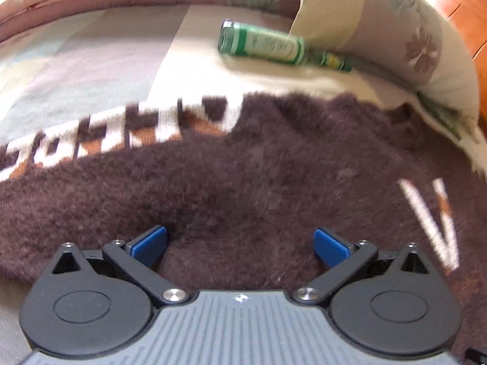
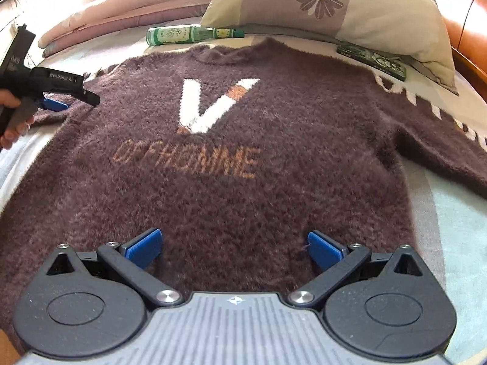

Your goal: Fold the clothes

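Note:
A fuzzy dark brown sweater (image 2: 243, 115) lies spread flat, front up, on the bed, with a white V and orange lettering on its chest. My right gripper (image 2: 234, 237) is open, low over the hem, with only fabric between its blue pads. My left gripper (image 1: 240, 237) is also open and hovers over the sweater (image 1: 258, 167) near a sleeve with white lettering (image 1: 121, 127). In the right wrist view a hand holds the left gripper (image 2: 61, 97) at the sweater's left shoulder. The other sleeve (image 2: 441, 140) stretches out to the right.
A green bottle (image 2: 188, 35) lies on the bedsheet (image 2: 456, 228) just beyond the collar. A floral pillow (image 2: 334, 3) and a dark green phone case (image 2: 374, 60) sit at the back right. A folded pink quilt (image 2: 121, 9) lies at the back left, and a wooden bed frame (image 2: 468, 60) is at the right.

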{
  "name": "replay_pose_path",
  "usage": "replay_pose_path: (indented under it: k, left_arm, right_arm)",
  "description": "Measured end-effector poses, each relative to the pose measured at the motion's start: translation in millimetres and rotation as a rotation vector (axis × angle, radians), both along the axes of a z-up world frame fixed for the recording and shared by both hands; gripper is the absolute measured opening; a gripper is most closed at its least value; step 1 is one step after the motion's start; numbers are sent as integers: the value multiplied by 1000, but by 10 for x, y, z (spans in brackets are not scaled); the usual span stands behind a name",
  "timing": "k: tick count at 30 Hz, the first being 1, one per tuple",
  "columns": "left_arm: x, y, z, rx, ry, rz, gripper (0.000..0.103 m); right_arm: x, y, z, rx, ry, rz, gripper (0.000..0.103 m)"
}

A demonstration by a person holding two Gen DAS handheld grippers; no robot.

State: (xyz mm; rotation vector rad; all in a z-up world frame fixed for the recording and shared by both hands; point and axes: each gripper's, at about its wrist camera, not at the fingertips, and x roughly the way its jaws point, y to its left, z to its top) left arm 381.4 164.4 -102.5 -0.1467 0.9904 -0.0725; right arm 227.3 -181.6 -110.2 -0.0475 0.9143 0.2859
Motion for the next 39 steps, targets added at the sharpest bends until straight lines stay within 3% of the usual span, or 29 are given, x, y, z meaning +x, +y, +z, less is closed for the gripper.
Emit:
replay_pose_path:
  k: [2, 4, 8, 10, 13, 17, 20, 29, 32, 37, 39]
  left_arm:
    - [67, 0, 119, -15, 17, 23, 102]
    - [176, -91, 274, -53, -29, -4, 102]
    - [543, -452, 402, -180, -43, -59, 102]
    - [796, -649, 339, -224, -7, -76, 102]
    - [1097, -878, 200, -202, 16, -84, 102]
    - [1377, -893, -68, -217, 62, -5, 102]
    - [1453, -833, -123, -224, 8, 19, 102]
    - [1336, -645, 54, -275, -57, 42, 102]
    - [1207, -481, 225, -235, -67, 14, 102]
    - [888, -17, 407, -159, -43, -7, 102]
    - [818, 146, 320, -184, 28, -57, 102]
  right_arm:
    - [37, 30, -1, 6, 1, 9, 103]
    - [81, 76, -9, -2, 3, 14, 103]
    - [170, 166, -3, -14, -9, 21, 103]
    - [221, 187, -12, -10, -10, 16, 103]
    - [290, 190, -21, 5, -5, 2, 103]
    - [326, 170, -23, 21, 0, 10, 103]
    - [318, 141, -24, 26, 1, 31, 103]
    - [281, 163, -44, 10, -30, 47, 103]
    - [268, 120, -29, 40, -41, 43, 103]
    - [156, 148, 91, 32, -53, 22, 103]
    - [31, 179, 138, 18, -58, 3, 103]
